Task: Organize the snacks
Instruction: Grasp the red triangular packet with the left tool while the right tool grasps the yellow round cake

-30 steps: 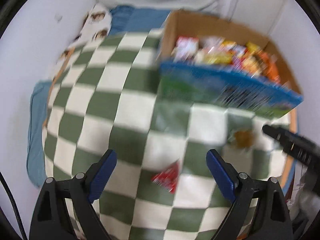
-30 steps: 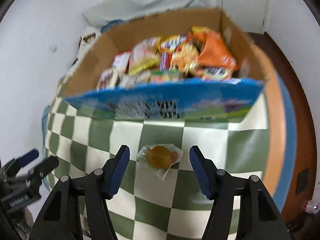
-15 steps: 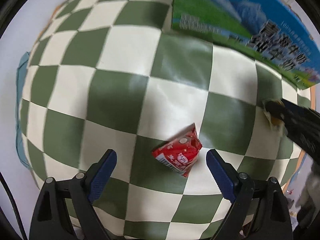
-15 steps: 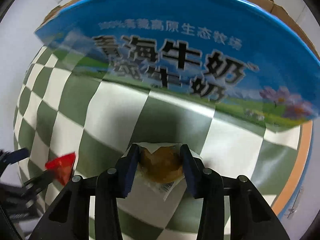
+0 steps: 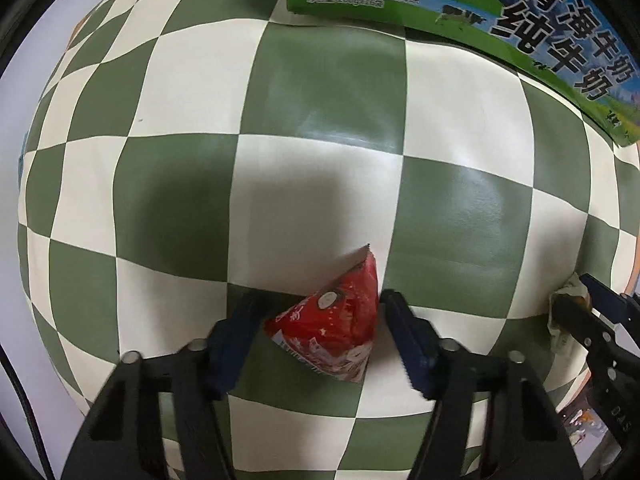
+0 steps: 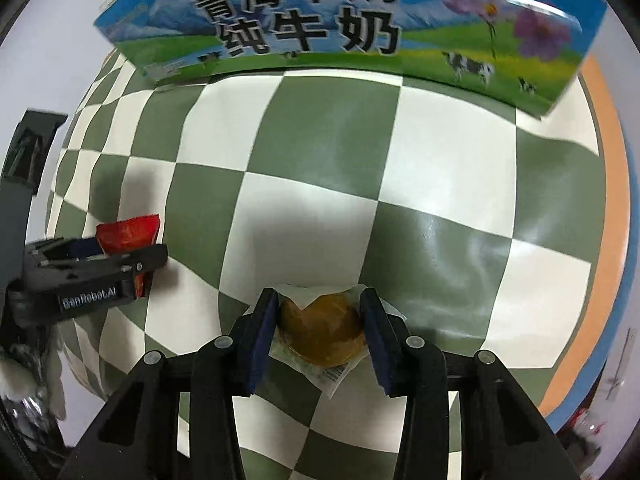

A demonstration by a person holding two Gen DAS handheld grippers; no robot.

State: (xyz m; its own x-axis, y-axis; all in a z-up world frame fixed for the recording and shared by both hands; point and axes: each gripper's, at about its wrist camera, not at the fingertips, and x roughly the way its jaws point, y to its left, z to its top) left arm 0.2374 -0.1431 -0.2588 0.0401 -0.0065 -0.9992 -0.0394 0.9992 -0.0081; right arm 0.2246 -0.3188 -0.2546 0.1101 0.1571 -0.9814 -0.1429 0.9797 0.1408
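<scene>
Checkered green-and-white surface (image 5: 320, 92) across both views. Milk carton box (image 6: 360, 20) standing at the far edge, printed side facing near; contents not visible from here, top edge out of frame.

Left hand-held gripper (image 5: 316, 332) pointing straight down onto the surface, jaws just been closing, red snack packet (image 5: 332, 320) between them. Right pad looks touching the packet's right edge; left pad at or just short of the left corner, contact not certain. Grip not confirmed. Packet triangular, point aimed far, wide base near, lying flat on the surface and centred in the jaw gap.

Right hand-held gripper (image 6: 320, 332) pointing nearly straight down, jaws closed onto the round brown pastry in clear wrapper (image 6: 320, 328). Both pads pressed against its sides, wrapper flaps spilling out near and far of the pads. Pastry resting on the surface, not lifted.

Key relation: box lies far of both hand-held grippers, each snack directly under its own gripper. Right one sits roughly in line with the box front; left one off to the box's left end, so likely a longer diagonal carry. Judging by that, right is nearer to the drop.

Probable next: finish the left squeeze, raise both, clear the box's near wall, release inside. Risk: red packet slipping at its narrow point if pinched off-centre.
</scene>
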